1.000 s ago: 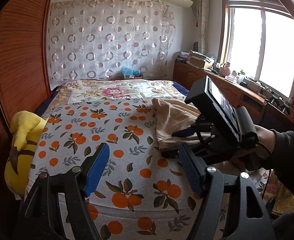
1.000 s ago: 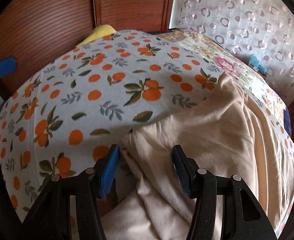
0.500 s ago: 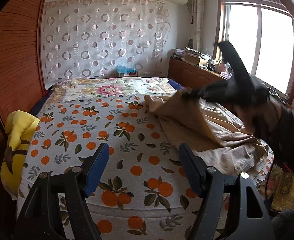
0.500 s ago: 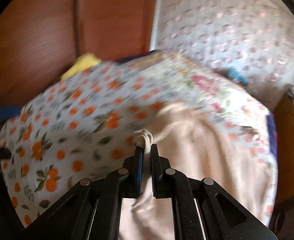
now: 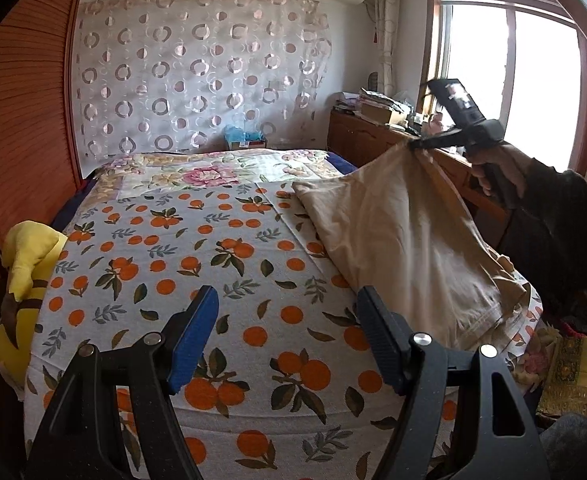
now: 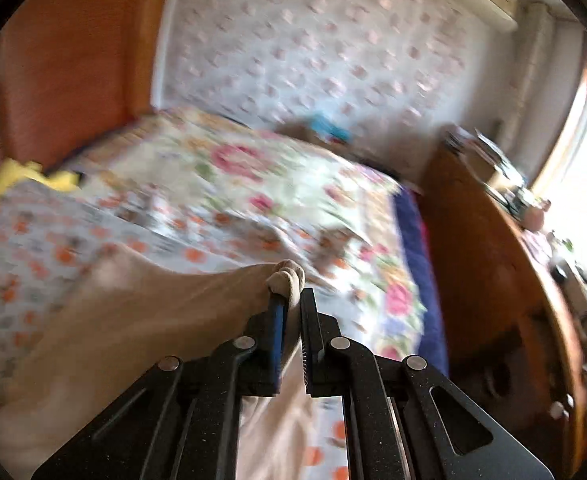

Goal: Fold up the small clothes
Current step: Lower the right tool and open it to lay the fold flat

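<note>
While the beige garment (image 5: 397, 236) lies mostly spread over the right side of the bed (image 5: 197, 264), one corner of it is pinched in the right gripper (image 6: 290, 300), whose fingers (image 6: 277, 320) are pressed nearly together on a small bunch of cloth. In the left wrist view that gripper sits at the upper right of the frame, with the fabric stretched taut from it down to the mattress edge at lower right. The left gripper (image 5: 289, 336) hangs at the bottom centre of its frame, its fingers wide apart and nothing between them, over the orange-print bedspread. A yellow plush toy (image 5: 25, 280) slumps at the left edge. From what I can see, no fold is made yet: the garment is only being lifted by a corner, so laying it flat, folding it and tidying it all remain.
</note>
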### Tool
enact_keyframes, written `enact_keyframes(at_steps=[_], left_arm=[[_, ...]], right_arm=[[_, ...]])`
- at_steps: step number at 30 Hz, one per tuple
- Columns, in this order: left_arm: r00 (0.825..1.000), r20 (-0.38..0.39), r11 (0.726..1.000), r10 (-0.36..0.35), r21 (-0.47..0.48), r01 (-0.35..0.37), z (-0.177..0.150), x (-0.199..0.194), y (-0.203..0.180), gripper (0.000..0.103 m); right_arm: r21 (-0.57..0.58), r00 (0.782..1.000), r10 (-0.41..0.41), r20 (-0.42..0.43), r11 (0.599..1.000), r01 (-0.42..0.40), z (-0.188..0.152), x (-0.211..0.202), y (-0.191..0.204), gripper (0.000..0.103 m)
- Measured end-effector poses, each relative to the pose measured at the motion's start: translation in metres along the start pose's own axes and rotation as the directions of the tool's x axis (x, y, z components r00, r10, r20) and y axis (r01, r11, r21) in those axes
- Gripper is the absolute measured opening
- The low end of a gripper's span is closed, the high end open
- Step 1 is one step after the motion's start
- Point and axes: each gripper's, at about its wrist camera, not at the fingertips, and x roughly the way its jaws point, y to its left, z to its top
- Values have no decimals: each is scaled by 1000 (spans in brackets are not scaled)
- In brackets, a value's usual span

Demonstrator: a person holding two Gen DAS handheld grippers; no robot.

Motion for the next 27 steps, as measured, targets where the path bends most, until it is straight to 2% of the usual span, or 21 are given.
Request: enact_keyframes(at_steps=[1,3,5,10,16,20,27], left_arm=[[1000,-4,1000,-3,3,3,-1,1,-2,72],[1000,-10,1000,-7,11,7,-2,2,-5,72],[1000,-19,1000,-14,17,15,-3,4,-9,72],[999,-29,999,-38,25,38,-4,8,-18,72],[997,-46,997,-66,45,68,-4,14,-34,72],[995,-58,995,-80,60,83,-4,17,-43,72],[991,-88,991,-98,77,105,-8,26,-57,72]], right_arm=[[10,999,-22,-27,1000,23,-3,8,-1,13],[55,999,-8,-52,998,11,-10,17,-4,40],[88,998,32,-47,996,-28,-19,14,-3,51],[63,993,119,-22,991,-117,-52,-18,-5,51],[52,980,195,25,979,-196,-123,-80,-14,51],[37,975,223,25,974,-224,-169,-111,-9,51],[108,961,274,34,955,-276,-218,-145,-23,51]])
